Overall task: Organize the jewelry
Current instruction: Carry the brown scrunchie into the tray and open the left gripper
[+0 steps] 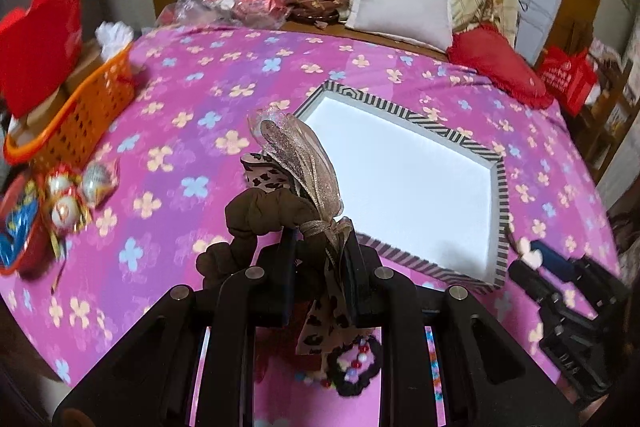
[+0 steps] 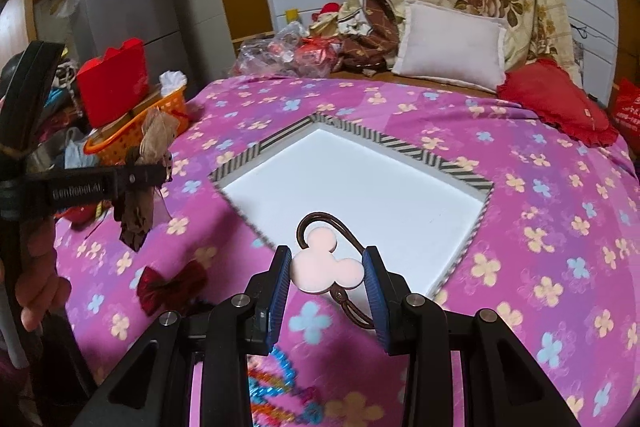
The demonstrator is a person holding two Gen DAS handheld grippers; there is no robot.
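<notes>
While both tongs hang over the bed (image 2: 540,211), each is clamped on a hair piece beside the tray (image 2: 360,195).

Left tongs (image 1: 320,247): jaws nearly closed, pinching a bundle — brown scrunchie (image 1: 248,219), sheer ribbon bow (image 1: 304,155), leopard strip (image 1: 320,327) trailing below; tray just ahead and to their right. Right tongs (image 2: 328,275): jaws partly open, pads pressed on either side of a pink mouse-head charm (image 2: 326,267) on a brown elastic (image 2: 320,221); near tray corner directly beyond the tips. Red bow (image 2: 172,285) lies on the bed, left of right tongs. Orange basket (image 1: 80,119) far left of left tongs.
</notes>
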